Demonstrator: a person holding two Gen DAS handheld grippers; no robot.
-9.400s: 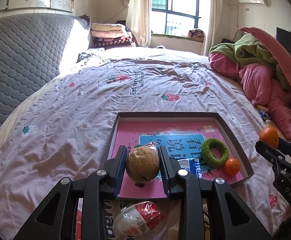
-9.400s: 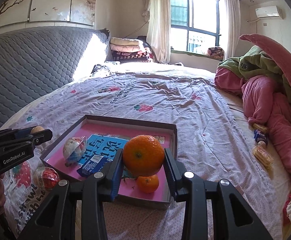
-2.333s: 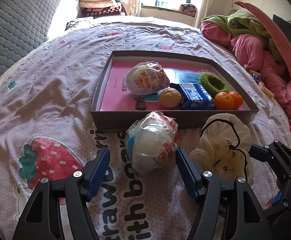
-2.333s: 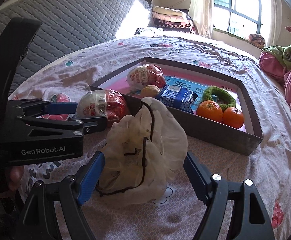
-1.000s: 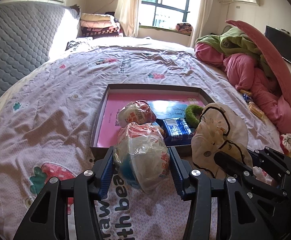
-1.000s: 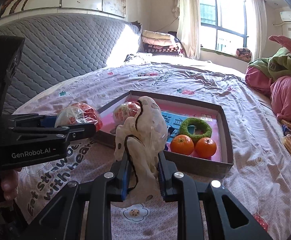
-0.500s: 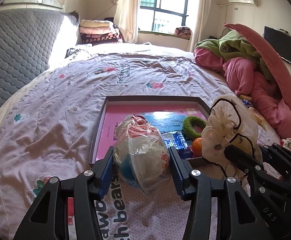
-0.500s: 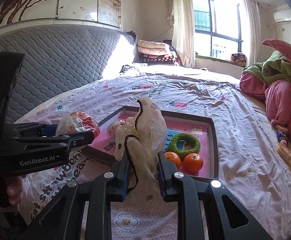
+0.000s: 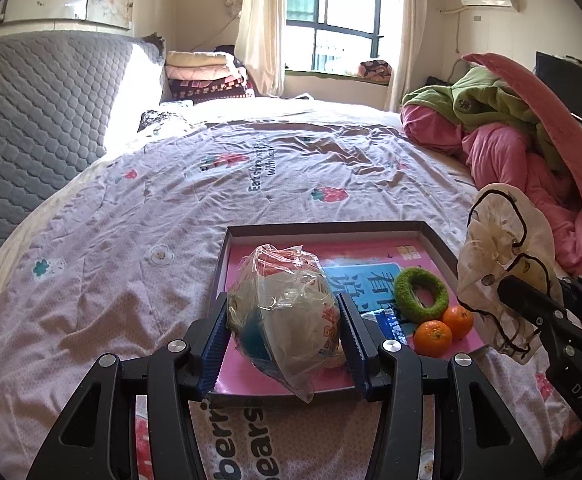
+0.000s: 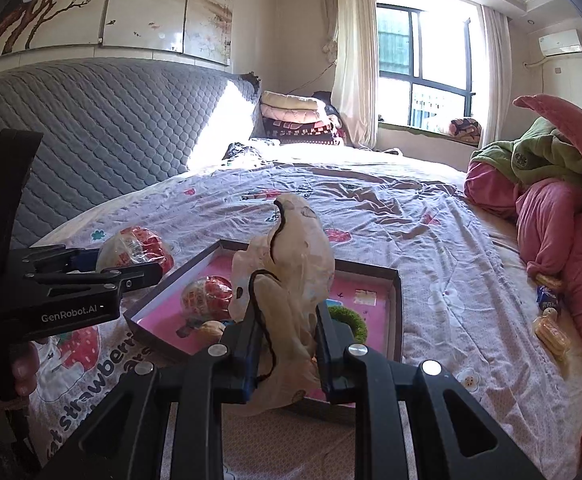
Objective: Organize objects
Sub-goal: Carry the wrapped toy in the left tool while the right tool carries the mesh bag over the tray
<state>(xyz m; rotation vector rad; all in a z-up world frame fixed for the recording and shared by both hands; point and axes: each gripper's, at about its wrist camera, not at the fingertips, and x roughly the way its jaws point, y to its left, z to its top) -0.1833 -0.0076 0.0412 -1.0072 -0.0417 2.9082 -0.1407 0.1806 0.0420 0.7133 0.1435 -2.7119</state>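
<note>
My left gripper point(image 9: 285, 342) is shut on a plastic-wrapped toy egg point(image 9: 287, 312), held over the near left part of the grey box point(image 9: 331, 227) with the pink floor. My right gripper point(image 10: 285, 354) is shut on a crumpled cream cloth with black trim point(image 10: 291, 264), raised above the box's near edge point(image 10: 398, 312). The cloth point(image 9: 503, 256) and right gripper show at the right of the left wrist view. Inside the box lie a green ring point(image 9: 421, 294), two oranges point(image 9: 443, 330), a blue packet point(image 9: 389, 322) and another wrapped egg point(image 10: 207, 298).
The box sits on a pale strawberry-print bedsheet point(image 9: 171, 216). A heap of pink and green bedding point(image 9: 511, 132) fills the right side, with snack packets point(image 10: 551, 326) beside it. A grey quilted headboard point(image 10: 91, 128) stands to the left; folded blankets point(image 10: 291, 118) lie at the back.
Both grippers rose and moved forward over the box with their loads still held. The box now lies nearer and lower in both views.
</note>
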